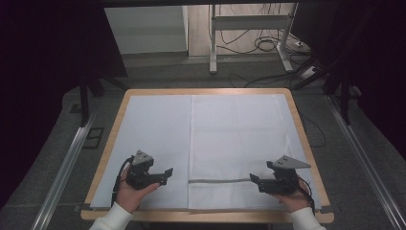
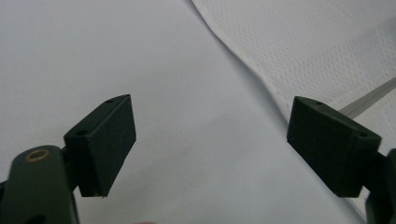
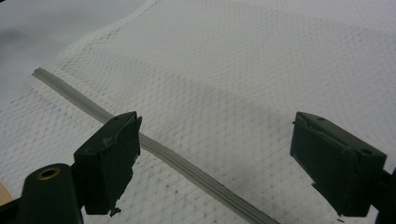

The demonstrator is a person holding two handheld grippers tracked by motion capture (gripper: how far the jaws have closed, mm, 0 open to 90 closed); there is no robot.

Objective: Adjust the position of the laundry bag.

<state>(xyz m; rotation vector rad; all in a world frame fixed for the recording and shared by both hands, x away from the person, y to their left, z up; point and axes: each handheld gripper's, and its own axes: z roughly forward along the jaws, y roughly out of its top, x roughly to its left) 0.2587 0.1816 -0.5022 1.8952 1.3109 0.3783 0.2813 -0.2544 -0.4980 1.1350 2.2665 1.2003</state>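
A white mesh bag point(image 1: 239, 143) lies flat over the right half of the table, with a grey zipper point(image 1: 219, 180) running across it near the front edge. My left gripper point(image 1: 166, 173) hovers over the plain sheet just left of the bag's edge point(image 2: 261, 79), open and holding nothing. At the zipper's right end my right gripper point(image 1: 253, 180) stands open above the mesh. In the right gripper view the zipper point(image 3: 187, 170) passes diagonally between the wide-apart jaws, and the mesh point(image 3: 243, 84) spreads beyond them.
A pale sheet point(image 1: 153, 139) covers the left part of the wooden table point(image 1: 297, 110). Beyond the far edge stand a desk frame point(image 1: 249, 28) and floor cables point(image 1: 268, 45). Metal rails point(image 1: 67, 163) run along both sides of the table.
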